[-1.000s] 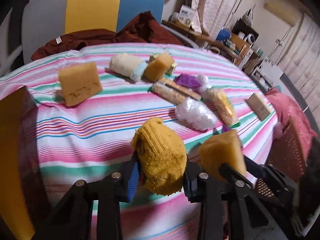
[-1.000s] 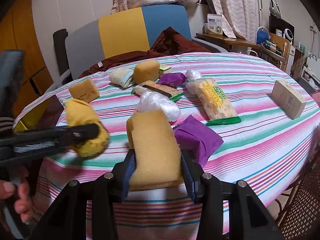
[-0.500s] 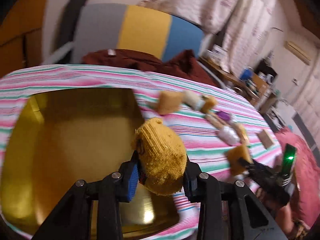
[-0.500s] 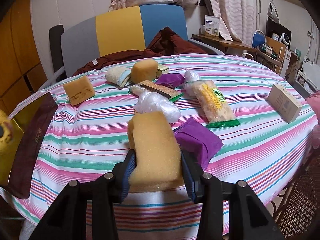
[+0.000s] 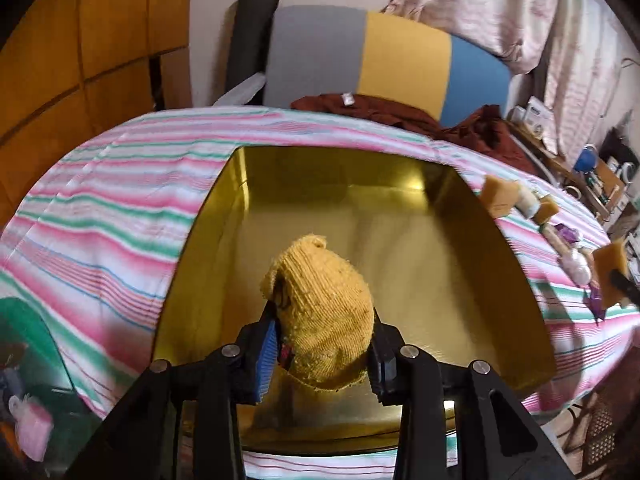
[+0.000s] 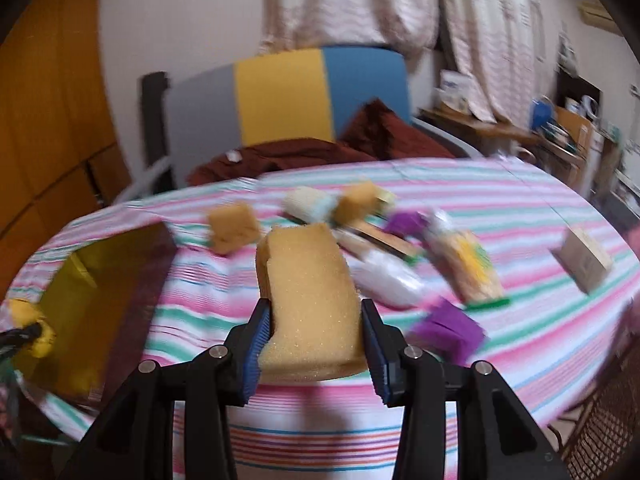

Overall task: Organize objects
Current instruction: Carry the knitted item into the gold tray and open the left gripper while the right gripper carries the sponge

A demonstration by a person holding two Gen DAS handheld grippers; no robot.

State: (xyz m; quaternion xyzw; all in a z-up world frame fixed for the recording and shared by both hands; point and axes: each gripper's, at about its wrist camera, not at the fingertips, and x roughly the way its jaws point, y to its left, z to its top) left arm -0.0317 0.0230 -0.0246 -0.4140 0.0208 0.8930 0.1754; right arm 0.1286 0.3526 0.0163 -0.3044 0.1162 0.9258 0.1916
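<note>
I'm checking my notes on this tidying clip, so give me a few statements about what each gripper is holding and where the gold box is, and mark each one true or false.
1. The left gripper is clamped on a mustard knitted cloth. True.
2. The gold box already has a sponge lying in it. False: it looks bare inside; the cloth hangs over it, held.
3. The right gripper is empty. False: it grips a yellow sponge.
4. A purple packet lies on the striped tablecloth. True.
</note>
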